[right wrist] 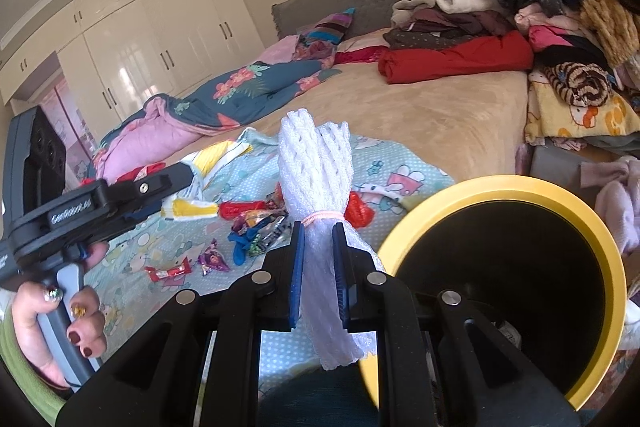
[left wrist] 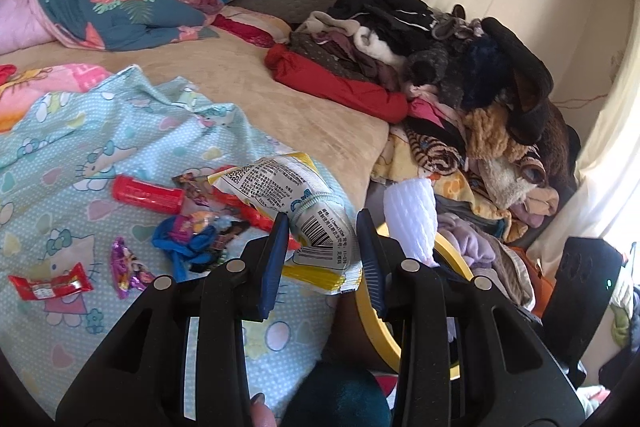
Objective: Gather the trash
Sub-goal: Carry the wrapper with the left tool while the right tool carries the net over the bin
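Both claws are loaded here at the near edge of the bed point(left wrist: 280, 99). The left claw point(left wrist: 322, 227) is grasping a crumpled white and yellow snack bag point(left wrist: 296, 199), its blue pads pinching the barcode end while the rest of the packet is sticking out over the Hello Kitty sheet point(left wrist: 80, 155). The right claw point(right wrist: 318, 239) is clenched on a bundle of white foam netting point(right wrist: 316, 167), a pink band circling the bundle just above the pads and the netting fanning upward from there.

The yellow-rimmed bin point(right wrist: 500, 187) is sitting to the right of the right claw, its dark mouth facing us, just beside the held netting. In the left wrist view the bin's rim point(left wrist: 372, 323) is peeking out behind the right-hand finger.

More trash is lying on the sheet to the left: a red tube point(left wrist: 146, 194), a small red candy wrapper point(left wrist: 52, 283), a purple foil wrapper point(left wrist: 126, 269) and a tangle of blue plastic with printed wrappers point(left wrist: 192, 241). All of it is near the claws, none of it touched.

A hand point(right wrist: 52, 327) with painted nails is squeezing the left claw's handle at the left edge of the right wrist view. Far across the bed, a floral quilt point(left wrist: 120, 11) is bunched on the left and a pile of clothes point(left wrist: 440, 59) is heaped on the right.
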The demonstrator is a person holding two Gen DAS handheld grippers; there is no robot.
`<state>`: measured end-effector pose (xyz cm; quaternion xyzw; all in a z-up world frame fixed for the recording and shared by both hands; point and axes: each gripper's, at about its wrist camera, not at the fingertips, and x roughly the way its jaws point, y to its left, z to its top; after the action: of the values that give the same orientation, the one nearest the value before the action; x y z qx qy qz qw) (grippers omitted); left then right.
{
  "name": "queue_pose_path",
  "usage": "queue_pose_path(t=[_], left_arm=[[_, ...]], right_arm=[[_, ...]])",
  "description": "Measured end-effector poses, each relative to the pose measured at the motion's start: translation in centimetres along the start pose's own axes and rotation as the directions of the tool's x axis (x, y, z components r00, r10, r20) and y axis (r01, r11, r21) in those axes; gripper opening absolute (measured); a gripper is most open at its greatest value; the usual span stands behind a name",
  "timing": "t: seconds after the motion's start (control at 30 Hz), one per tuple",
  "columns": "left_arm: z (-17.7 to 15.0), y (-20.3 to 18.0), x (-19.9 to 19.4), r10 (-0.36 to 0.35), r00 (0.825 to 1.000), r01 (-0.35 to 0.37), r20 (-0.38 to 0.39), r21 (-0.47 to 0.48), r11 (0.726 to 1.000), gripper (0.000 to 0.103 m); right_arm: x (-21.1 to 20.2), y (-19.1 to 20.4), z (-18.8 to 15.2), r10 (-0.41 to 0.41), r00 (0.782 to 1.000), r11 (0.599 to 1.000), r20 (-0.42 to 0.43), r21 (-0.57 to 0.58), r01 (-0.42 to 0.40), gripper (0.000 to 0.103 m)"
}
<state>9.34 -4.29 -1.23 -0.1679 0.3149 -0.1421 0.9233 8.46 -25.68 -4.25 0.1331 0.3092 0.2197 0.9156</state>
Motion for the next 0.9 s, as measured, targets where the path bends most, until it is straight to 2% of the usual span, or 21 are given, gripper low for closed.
queue_pose_path(t=[0.9], left_arm=[[-3.1, -6.5, 3.0, -0.103, 0.990, 0.114, -0.094, 0.114, 0.987, 0.028]], right_arm=[[-2.2, -8.1, 0.5, -0.128, 0.992, 0.981, 0.017, 0.151, 0.124, 0.014]])
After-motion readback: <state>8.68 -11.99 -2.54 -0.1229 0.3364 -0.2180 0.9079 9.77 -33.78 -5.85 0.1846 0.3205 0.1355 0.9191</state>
